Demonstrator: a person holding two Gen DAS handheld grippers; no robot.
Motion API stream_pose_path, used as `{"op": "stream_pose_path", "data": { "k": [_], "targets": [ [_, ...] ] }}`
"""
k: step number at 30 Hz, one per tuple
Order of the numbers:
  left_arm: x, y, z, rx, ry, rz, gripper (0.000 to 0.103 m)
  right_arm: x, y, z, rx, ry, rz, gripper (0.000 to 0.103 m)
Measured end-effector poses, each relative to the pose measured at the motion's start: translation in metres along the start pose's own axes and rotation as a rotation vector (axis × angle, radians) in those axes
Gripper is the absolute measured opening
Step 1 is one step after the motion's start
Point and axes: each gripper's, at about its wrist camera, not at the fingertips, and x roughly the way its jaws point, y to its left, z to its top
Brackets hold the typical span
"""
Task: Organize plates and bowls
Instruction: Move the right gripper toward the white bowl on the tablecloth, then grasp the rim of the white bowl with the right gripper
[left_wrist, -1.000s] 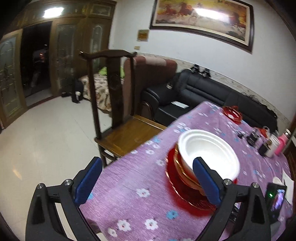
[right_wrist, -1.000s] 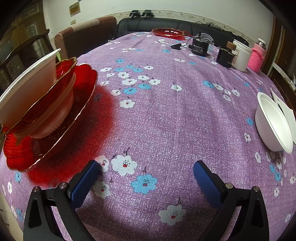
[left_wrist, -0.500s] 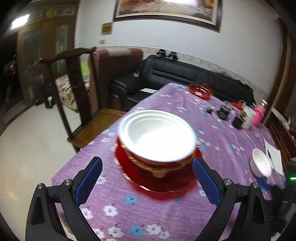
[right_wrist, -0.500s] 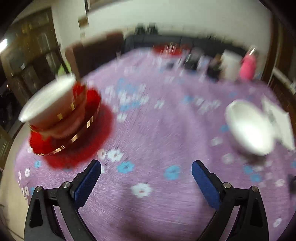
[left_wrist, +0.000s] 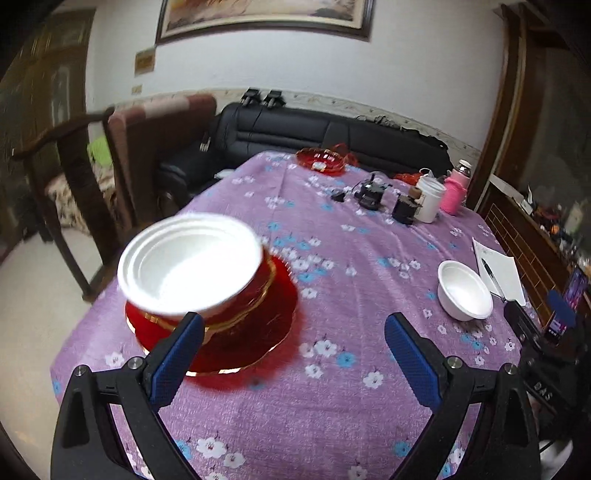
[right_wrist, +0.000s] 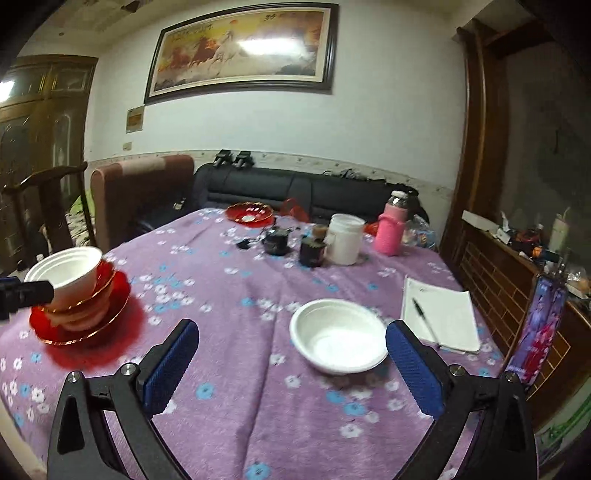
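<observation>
A stack stands at the table's left: a white bowl on top of red gold-rimmed dishes on a red plate. The stack also shows in the right wrist view. A second white bowl sits alone on the purple flowered cloth, also seen in the left wrist view. My left gripper is open and empty, just right of the stack. My right gripper is open and empty, with the lone bowl just beyond its fingers. A red plate lies at the far edge.
Far side of the table: a white cup, a pink bottle, dark small jars. A notepad with a pen lies right of the lone bowl. A phone stands at the right edge. Wooden chairs stand left of the table.
Both grippers have pulled back and risen. The left view swung right, so the stack moved from centre to the left. The right view turned from the stack to the lone white bowl.
</observation>
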Motion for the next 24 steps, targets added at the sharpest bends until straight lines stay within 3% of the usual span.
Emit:
{"op": "stream_pose_path", "data": {
  "k": [7, 13, 19, 24],
  "targets": [
    [0.005, -0.040, 0.019, 0.070, -0.067, 0.034, 0.098, 0.025, -0.035, 0.017, 0.064, 0.003, -0.032, 0.102],
    [0.026, -0.074, 0.026, 0.135, -0.087, 0.075, 0.098, 0.076, -0.074, 0.018, 0.177, 0.056, -0.023, 0.102],
    [0.053, -0.101, 0.027, 0.189, -0.061, 0.107, 0.098, 0.111, -0.091, 0.010, 0.191, 0.066, -0.112, 0.102],
    [0.076, -0.114, 0.028, 0.215, -0.028, 0.119, 0.098, 0.126, -0.107, -0.004, 0.229, 0.084, -0.106, 0.102]
  ]
}}
